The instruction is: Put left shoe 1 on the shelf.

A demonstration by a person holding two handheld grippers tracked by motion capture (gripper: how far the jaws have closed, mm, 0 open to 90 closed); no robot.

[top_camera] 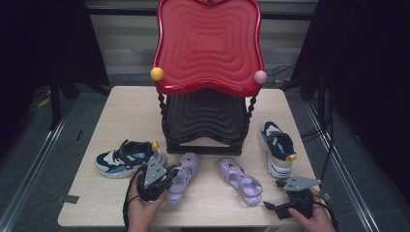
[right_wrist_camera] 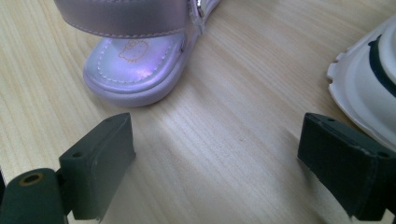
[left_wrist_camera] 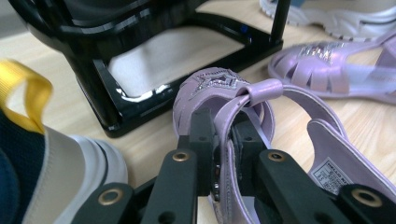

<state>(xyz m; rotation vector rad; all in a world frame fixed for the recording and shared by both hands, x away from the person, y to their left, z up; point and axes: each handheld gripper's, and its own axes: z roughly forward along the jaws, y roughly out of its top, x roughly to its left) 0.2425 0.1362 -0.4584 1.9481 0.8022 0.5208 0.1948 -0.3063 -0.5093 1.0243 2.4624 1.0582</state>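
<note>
This looks like a recording studio or lab set up for staged work, not a home. A small wooden surface (top_camera: 116, 104) stands alone on grey floor. Black curtains (top_camera: 367, 58) hang on both sides of it, metal rails (top_camera: 29, 164) run beside it, and loose cables (top_camera: 285, 72) trail behind it.

A small white label (left_wrist_camera: 330, 175) sits on the insole of the purple sandal (left_wrist_camera: 261, 121), at about four o'clock in the left gripper view. It carries rows of tiny dark print; the top line may read "HELLO KITTY", but the letters are too small to be sure. In the right gripper view, at about eleven o'clock, a faint cartoon cat-face outline (right_wrist_camera: 130, 49) is stamped on the heel of the other purple sandal (right_wrist_camera: 135, 70). No other writing can be read.
</note>
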